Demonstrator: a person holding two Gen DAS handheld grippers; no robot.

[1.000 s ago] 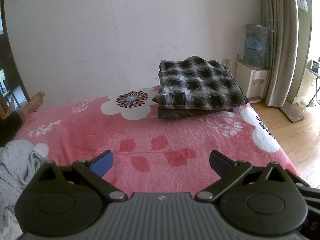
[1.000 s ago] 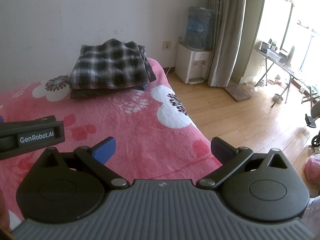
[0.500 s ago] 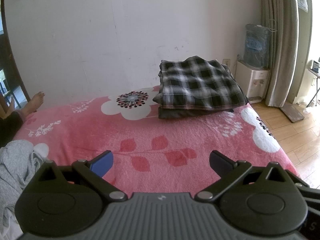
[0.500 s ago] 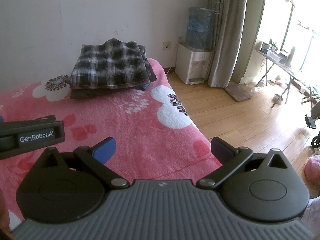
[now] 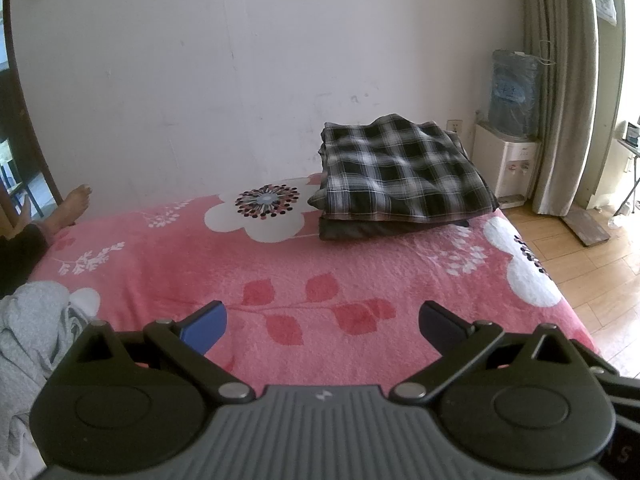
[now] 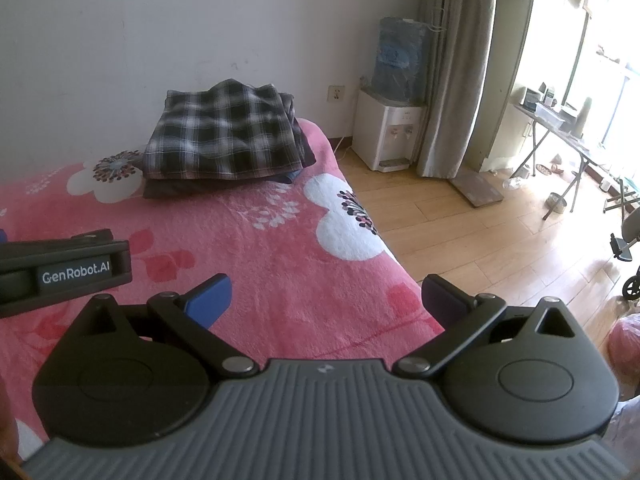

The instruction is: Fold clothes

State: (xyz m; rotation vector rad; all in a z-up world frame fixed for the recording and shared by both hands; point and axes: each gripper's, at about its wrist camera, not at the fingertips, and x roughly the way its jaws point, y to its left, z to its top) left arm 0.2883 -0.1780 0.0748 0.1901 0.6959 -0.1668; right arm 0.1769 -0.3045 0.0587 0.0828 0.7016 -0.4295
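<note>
A folded black-and-white plaid garment (image 5: pixel 404 172) lies on a darker folded piece at the far right corner of the pink floral blanket (image 5: pixel 280 264), against the wall; the same plaid garment (image 6: pixel 224 136) shows in the right wrist view. A crumpled grey garment (image 5: pixel 28 340) lies at the blanket's near left edge. My left gripper (image 5: pixel 322 322) hovers over the near part of the blanket, open and holding nothing. My right gripper (image 6: pixel 326 298) is open and holding nothing too, near the bed's right edge. The left gripper's body (image 6: pixel 64 272) juts in beside it.
A person's bare foot (image 5: pixel 74 204) rests at the bed's far left corner. A water dispenser (image 6: pixel 394 132) and curtain (image 6: pixel 452 64) stand right of the bed on wooden floor (image 6: pixel 480 240). A folding table (image 6: pixel 560 128) is by the window.
</note>
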